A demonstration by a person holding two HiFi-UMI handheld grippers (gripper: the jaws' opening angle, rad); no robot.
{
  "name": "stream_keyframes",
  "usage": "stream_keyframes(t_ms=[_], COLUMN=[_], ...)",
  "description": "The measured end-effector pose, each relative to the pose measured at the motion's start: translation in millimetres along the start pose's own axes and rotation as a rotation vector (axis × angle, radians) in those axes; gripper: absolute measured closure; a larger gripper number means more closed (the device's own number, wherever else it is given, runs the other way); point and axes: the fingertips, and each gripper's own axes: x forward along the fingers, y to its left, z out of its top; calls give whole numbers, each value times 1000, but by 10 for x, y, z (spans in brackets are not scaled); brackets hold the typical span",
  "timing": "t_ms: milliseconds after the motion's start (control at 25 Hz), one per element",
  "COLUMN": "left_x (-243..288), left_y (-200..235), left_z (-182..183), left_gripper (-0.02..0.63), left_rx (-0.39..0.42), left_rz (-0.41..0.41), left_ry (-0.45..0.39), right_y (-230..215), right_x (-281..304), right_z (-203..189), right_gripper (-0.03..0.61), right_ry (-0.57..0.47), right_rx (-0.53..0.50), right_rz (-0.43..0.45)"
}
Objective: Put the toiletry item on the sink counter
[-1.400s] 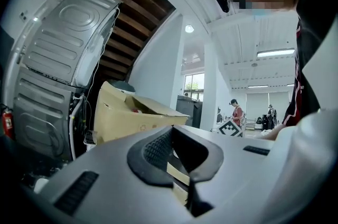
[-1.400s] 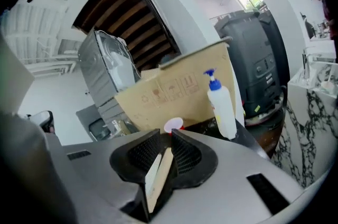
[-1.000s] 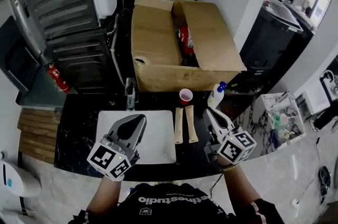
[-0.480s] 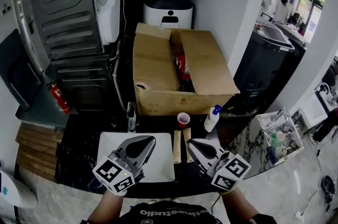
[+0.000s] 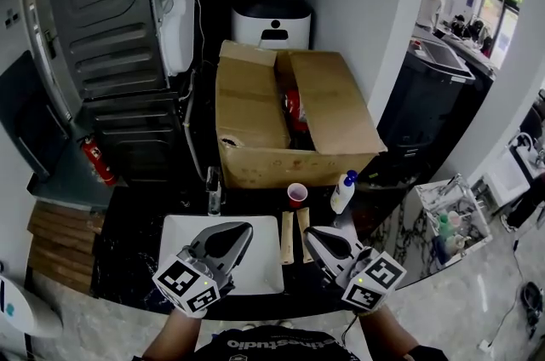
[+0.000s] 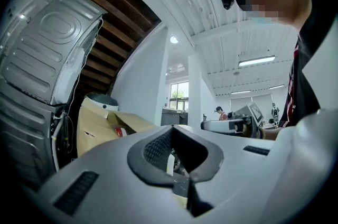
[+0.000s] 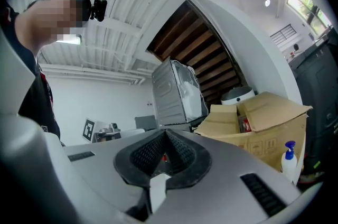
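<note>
Bottle (image 5: 343, 191): upright on counter (image 5: 136, 223), 1 o'clock from right gripper (image 5: 312, 232), near cup (image 5: 296, 194). Left gripper (image 5: 242, 228) and right both pressed together, empty. Could topple bottle if approached without spreading jaws.

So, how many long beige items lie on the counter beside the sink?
2. Side by side just right of the white sink: one beige item nearest it, the other at the right claw's tip. More may be hidden.

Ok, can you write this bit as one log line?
left gripper: shut, empty | right gripper: shut, empty | white blue-topped pump bottle: upright on dark counter, ungripped
</note>
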Motion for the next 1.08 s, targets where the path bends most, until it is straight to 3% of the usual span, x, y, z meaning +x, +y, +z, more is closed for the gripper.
stream_keyframes(t_ms=[1080], left_x=[56], left_y=[-19], left_z=[-29], left_gripper=[600], left_rx=[-18], left_rz=[-22], left_ry=[-1], right_y=[86], right_x=[-5], right_z=[47], right_gripper=[540], right_ry=[2], right_rx=[-48], right_rz=[-8])
